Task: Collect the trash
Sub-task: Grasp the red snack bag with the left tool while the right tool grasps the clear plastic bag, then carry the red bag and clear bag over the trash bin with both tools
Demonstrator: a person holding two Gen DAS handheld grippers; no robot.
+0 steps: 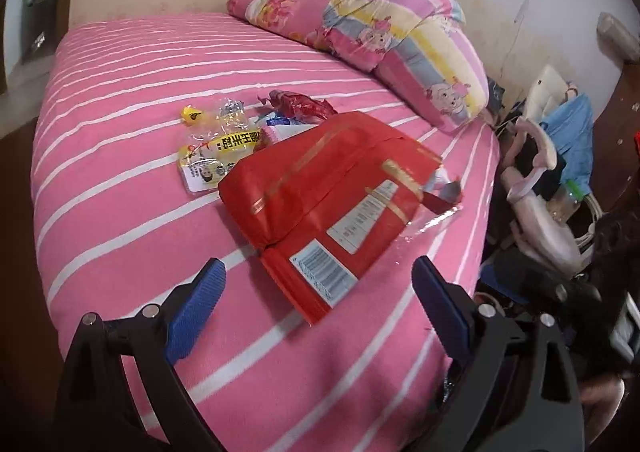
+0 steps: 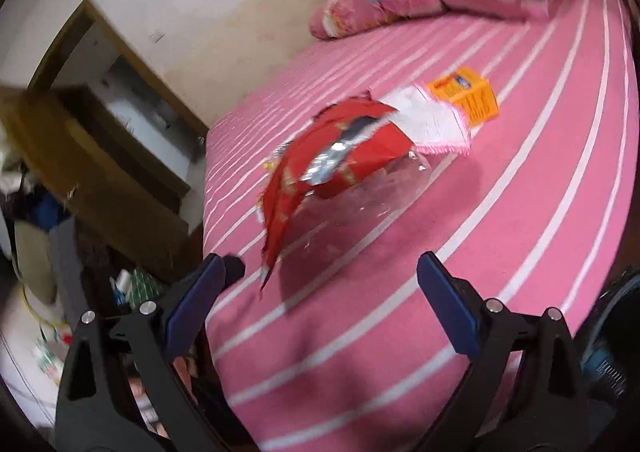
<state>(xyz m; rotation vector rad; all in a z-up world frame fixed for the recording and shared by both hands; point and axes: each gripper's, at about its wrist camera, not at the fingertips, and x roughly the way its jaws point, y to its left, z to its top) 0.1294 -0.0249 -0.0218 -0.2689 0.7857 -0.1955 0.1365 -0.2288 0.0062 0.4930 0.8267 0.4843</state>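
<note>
Left tongs (image 1: 316, 284) and right tongs (image 2: 322, 278) gape, empty, above striped bed (image 1: 120, 155). Red wrapper (image 1: 320, 191) lies just ahead; pinch near flat edge, avoid bedsheet.

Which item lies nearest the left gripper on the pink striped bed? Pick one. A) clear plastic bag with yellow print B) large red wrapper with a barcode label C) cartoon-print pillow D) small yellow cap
B: the large red wrapper with a barcode label lies just ahead of the open left gripper; the rest sit farther back.
</note>
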